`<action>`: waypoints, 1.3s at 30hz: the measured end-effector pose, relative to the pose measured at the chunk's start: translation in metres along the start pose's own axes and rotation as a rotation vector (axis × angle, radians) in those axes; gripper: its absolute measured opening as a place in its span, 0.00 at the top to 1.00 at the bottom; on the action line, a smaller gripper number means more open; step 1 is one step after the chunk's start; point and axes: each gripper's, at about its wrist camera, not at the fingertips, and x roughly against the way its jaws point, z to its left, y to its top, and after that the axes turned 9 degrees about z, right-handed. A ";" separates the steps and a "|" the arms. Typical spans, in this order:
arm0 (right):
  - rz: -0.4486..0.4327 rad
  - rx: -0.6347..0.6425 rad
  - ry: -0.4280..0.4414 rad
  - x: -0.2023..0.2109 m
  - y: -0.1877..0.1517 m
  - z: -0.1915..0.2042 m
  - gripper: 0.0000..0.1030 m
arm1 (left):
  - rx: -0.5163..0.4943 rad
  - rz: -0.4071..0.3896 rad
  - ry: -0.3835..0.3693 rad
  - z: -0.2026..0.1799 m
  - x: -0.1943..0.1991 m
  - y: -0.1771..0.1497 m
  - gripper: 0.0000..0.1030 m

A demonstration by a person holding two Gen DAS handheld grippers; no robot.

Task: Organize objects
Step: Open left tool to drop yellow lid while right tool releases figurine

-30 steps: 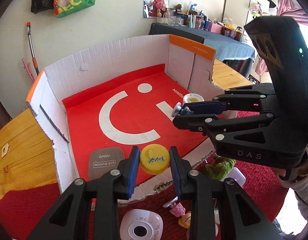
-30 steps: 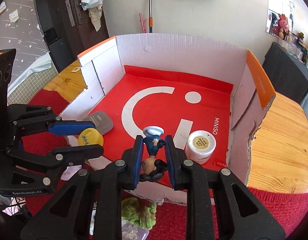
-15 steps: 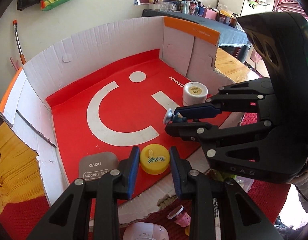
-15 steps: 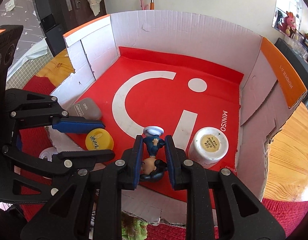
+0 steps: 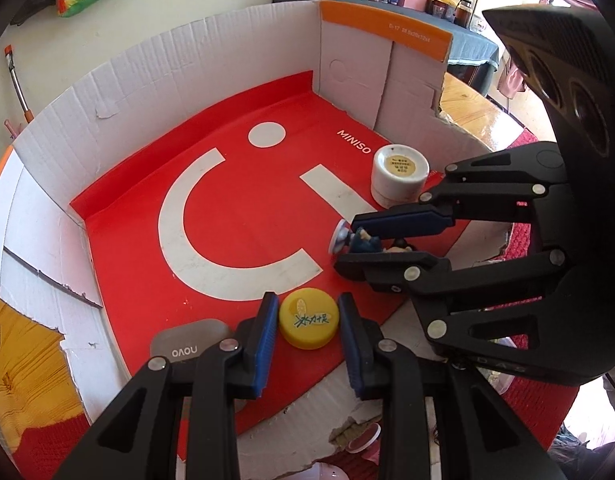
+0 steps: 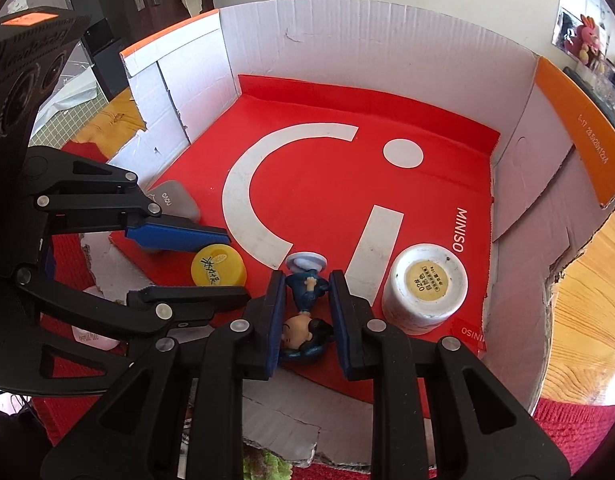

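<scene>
A white cardboard box (image 5: pixel 187 60) with a red floor lies open in front of both grippers. My left gripper (image 5: pixel 307 298) is shut on a yellow cap (image 5: pixel 307 318), low over the red floor near the torn front edge. In the right wrist view the yellow cap (image 6: pixel 217 266) sits between the left gripper's (image 6: pixel 235 264) fingers. My right gripper (image 6: pixel 307 274) is shut on a small figurine (image 6: pixel 307 296) in blue clothes, its head toward the camera and its round white base pointing away. From the left wrist view the figurine (image 5: pixel 363 240) shows in the right gripper (image 5: pixel 347 245).
Inside the box a white jar (image 6: pixel 425 290) stands at the right, close to the figurine, and a grey compact (image 5: pixel 187 340) lies at the front left. A green plush (image 6: pixel 267 464) and pink items (image 5: pixel 363 440) lie on red cloth before the box. Wooden tabletop (image 6: pixel 587 320) flanks it.
Both grippers have moved forward and down into the box with their loads. The yellow cap went from over the torn front edge to above the red floor.
</scene>
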 end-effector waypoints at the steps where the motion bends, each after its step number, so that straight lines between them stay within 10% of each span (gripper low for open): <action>1: 0.000 0.003 -0.002 0.000 0.000 0.000 0.80 | -0.005 -0.001 0.002 0.000 0.000 0.000 0.69; 39: 0.007 0.029 -0.030 -0.003 0.005 0.004 0.79 | 0.012 -0.017 -0.013 0.006 0.008 -0.005 0.55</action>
